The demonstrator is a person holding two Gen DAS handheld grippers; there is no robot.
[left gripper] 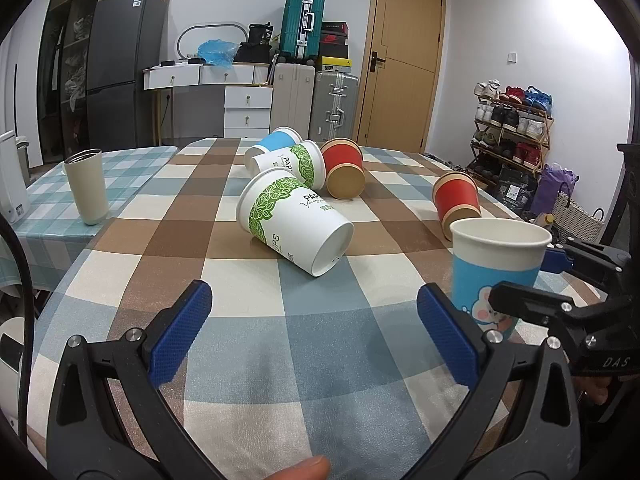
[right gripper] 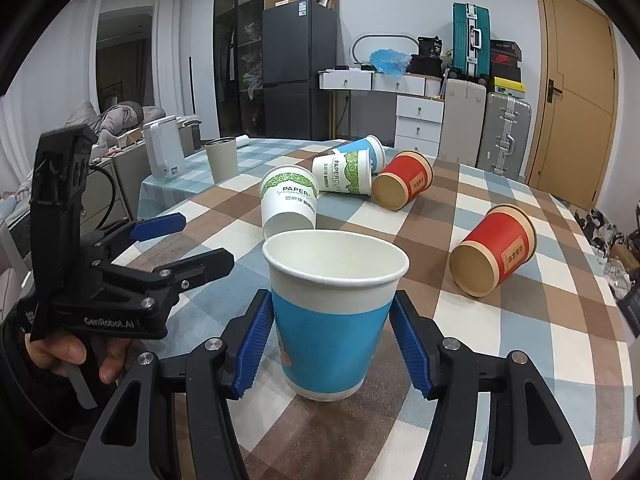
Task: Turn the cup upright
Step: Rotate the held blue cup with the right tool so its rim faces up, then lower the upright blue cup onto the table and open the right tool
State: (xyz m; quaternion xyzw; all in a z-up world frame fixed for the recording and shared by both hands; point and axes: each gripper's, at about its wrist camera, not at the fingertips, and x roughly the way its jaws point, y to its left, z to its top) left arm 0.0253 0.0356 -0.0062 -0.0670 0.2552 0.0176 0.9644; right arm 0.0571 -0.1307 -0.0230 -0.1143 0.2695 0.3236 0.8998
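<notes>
Blue and white paper is filling the lower centre of the right wrist view: the blue cup (right gripper: 334, 316) is standing upright on the checked tablecloth (right gripper: 500, 340), mouth up, base down, its long axis vertical. The right gripper (right gripper: 334, 340) is bracketing it, one blue pad on each side of the wall. The left pad looks to be touching or nearly touching the paper and the right pad is showing a thin gap, so I cannot tell whether the cup is being squeezed or is already standing free between the jaws.

In the left wrist view the same cup is sitting at the lower right of the frame (left gripper: 496, 276), just beyond the right-hand pad of the left gripper (left gripper: 316, 336). That gripper is gaping wide with nothing between its pads, hovering over bare cloth.

The relation that matters for a next flip, as I judge it, is the nearest toppled cup: the green-leaf cup (left gripper: 294, 220), lying on its side straight ahead of the left gripper in the centre of that frame. Its long axis is running from upper left to lower right, its closed base pointing toward the left gripper and its mouth facing away. The left gripper seems the nearer, and free.

Further back, another green-leaf cup (left gripper: 290, 164), a second blue cup (left gripper: 276, 142) and a red cup (left gripper: 344, 168) are lying clustered, with a second red cup (left gripper: 456, 204) on its side at the right.
</notes>
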